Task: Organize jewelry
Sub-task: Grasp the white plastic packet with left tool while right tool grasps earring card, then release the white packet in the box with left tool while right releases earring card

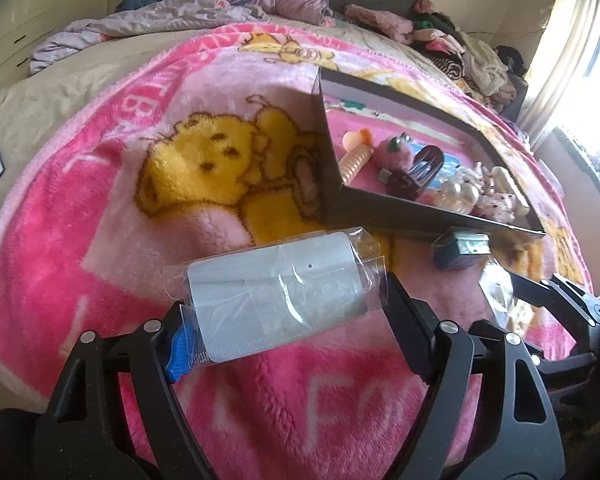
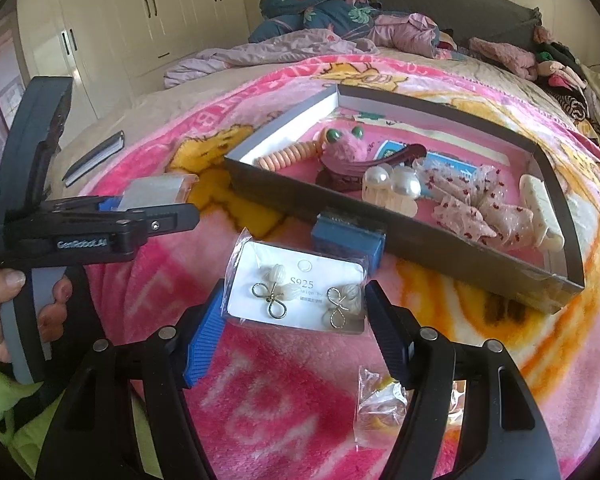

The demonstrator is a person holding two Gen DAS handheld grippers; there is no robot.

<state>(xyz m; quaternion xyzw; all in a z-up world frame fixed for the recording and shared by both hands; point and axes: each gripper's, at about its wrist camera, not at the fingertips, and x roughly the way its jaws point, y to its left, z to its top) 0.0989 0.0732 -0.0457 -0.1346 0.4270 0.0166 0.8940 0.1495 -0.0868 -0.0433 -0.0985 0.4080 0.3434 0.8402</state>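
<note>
My left gripper [image 1: 282,312] is shut on a white jewelry card in a clear plastic sleeve [image 1: 276,296], held above the pink blanket; it also shows in the right wrist view [image 2: 156,192]. My right gripper [image 2: 296,312] is open, its jaws either side of an earring card [image 2: 300,292] with two gold bow earrings lying on the blanket. A shallow dark box [image 2: 420,248] behind holds hair clips, pearl clips and lace bows; it also shows in the left wrist view [image 1: 400,210]. A small blue box [image 2: 346,240] lies against its front wall.
A small clear bag [image 2: 380,404] lies on the blanket near the right gripper's right finger. A dark notebook [image 2: 96,156] lies at the left. Piled bedding and clothes [image 2: 340,20] lie at the back of the bed. Wardrobes stand far left.
</note>
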